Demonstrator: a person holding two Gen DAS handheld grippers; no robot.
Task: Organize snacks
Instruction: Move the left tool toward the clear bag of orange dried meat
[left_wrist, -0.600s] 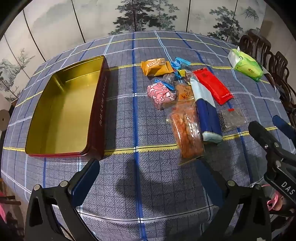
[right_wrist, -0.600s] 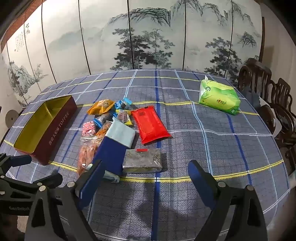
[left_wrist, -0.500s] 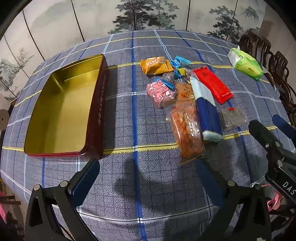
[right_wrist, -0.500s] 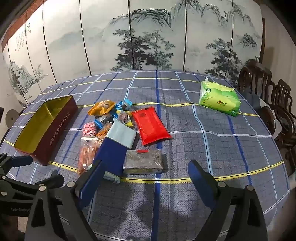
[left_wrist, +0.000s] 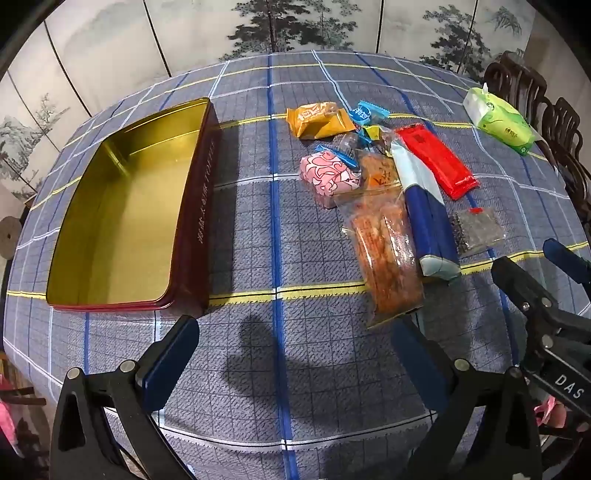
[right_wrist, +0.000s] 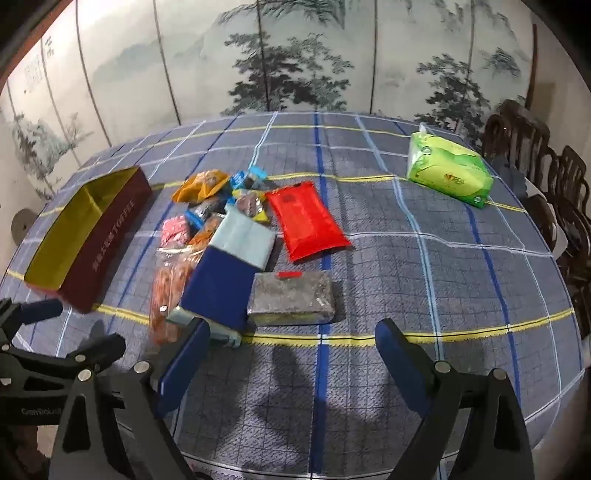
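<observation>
Both grippers hang above the near edge of the desk (right_wrist: 424, 266), and both have their fingers spread wide with nothing between them. The right gripper (right_wrist: 291, 354) points down and forward at the grey packet (right_wrist: 291, 299), which lies just beyond its fingertips, nearer the left one, long axis running left to right across the gap. That is the closest snack to either hand, so the right hand looks the better placed for a first pick; bare cloth lies in front and to the right of it, so a straight reach is open.

The left gripper (left_wrist: 295, 354) sits over empty cloth. Its right finger (left_wrist: 417, 354) tips close to the near end of the orange-filled clear bag (left_wrist: 388, 258), whose long axis runs away from the camera. Just right of that bag, touching or overlapping it, lies the blue packet (left_wrist: 428, 218), also lengthwise near to far.

Further back the pink snack (left_wrist: 328, 177), the orange pouch (left_wrist: 317, 120) and the small blue-wrapped sweets (left_wrist: 365, 112) crowd together, with the red packet (left_wrist: 436, 160) to their right.

The open tin (left_wrist: 122, 221) stands empty at the left, well apart from the heap, its long side facing the snacks across a clear lane. Far right sits a green tissue pack (right_wrist: 448, 173), alone.
</observation>
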